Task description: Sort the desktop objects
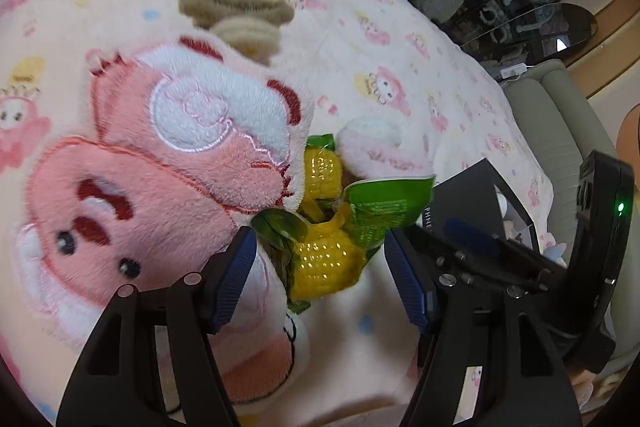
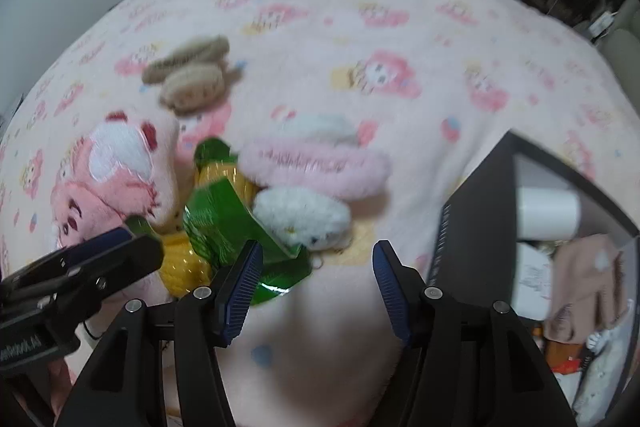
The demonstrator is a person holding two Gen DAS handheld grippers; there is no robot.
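L claw (image 1: 320, 275) apart – corn pack (image 1: 328, 259) sits between, not squeezed. R claw (image 2: 316, 291) apart & empty – box (image 2: 472, 247) beside it.

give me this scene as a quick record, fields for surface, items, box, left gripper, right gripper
surface: pink cartoon-print blanket
items: pink plush; packaged corn in green wrappers; brown plush clips; pink-and-white plush clips
box: black box, open, at the right, already holding things
left gripper: open, packaged corn between its fingers, pads not pressing
right gripper: open over bare blanket, nothing between its fingers
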